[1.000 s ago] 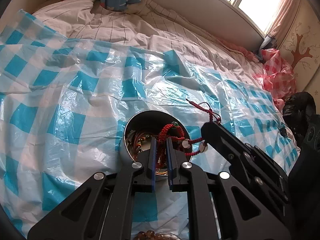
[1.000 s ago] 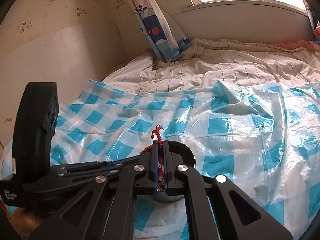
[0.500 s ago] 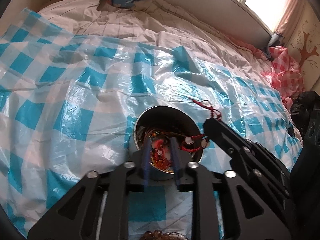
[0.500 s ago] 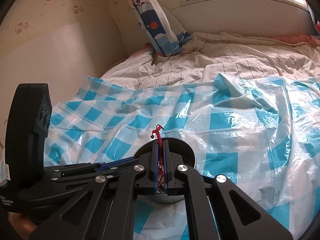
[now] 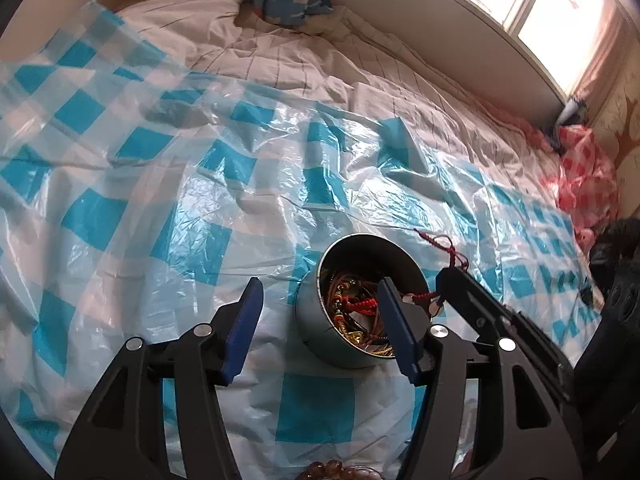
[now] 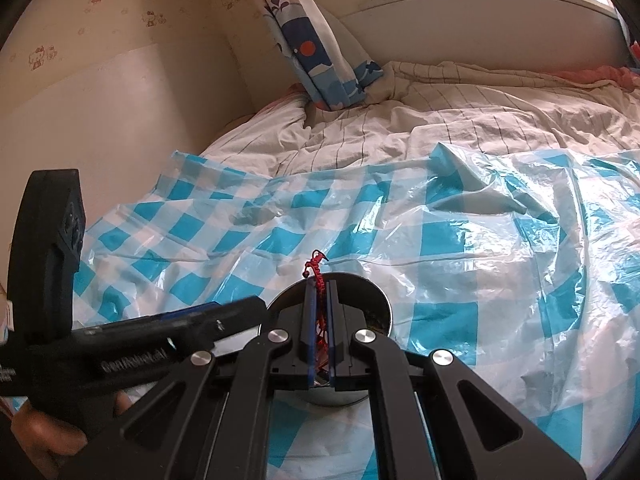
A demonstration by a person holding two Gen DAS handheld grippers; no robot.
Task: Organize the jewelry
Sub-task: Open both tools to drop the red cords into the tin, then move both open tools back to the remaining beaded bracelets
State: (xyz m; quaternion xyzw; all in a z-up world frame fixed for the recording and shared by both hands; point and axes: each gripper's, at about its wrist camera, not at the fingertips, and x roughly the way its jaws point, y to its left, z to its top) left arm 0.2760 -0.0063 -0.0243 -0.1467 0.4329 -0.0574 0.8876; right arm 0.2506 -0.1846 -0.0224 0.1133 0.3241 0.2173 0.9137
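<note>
Left fingers [image 5: 320, 330]: mine stood apart, having just been opening; nothing was pinched between the blue pads [image 5: 242, 330], only the near wall of the metal bowl [image 5: 316, 322] and the sheet lay in the gap.
Right fingers [image 6: 319, 334]: mine were pressed together, clamped on the red cord bracelet [image 6: 316, 270]; its knotted end stuck out past my tips, over the bowl's far rim.
Red cord bracelet, seen from my left side: one part ran from the tips of my right fingers [image 5: 444, 280] down into the bowl beside my left right-hand pad; a loose tail trailed beyond those tips onto the plastic.
Metal bowl: just ahead of my left fingers, partly behind the right-hand pad, holding a tangle of gold and beaded jewelry [image 5: 352, 320].
Brown beads [image 5: 332, 470]: below my left fingers, at the bottom edge, partly cut off.
Blue checked plastic sheet [image 5: 192, 240]: spread over the bed [image 5: 304, 64], under the bowl and ahead of both sets of fingers.
</note>
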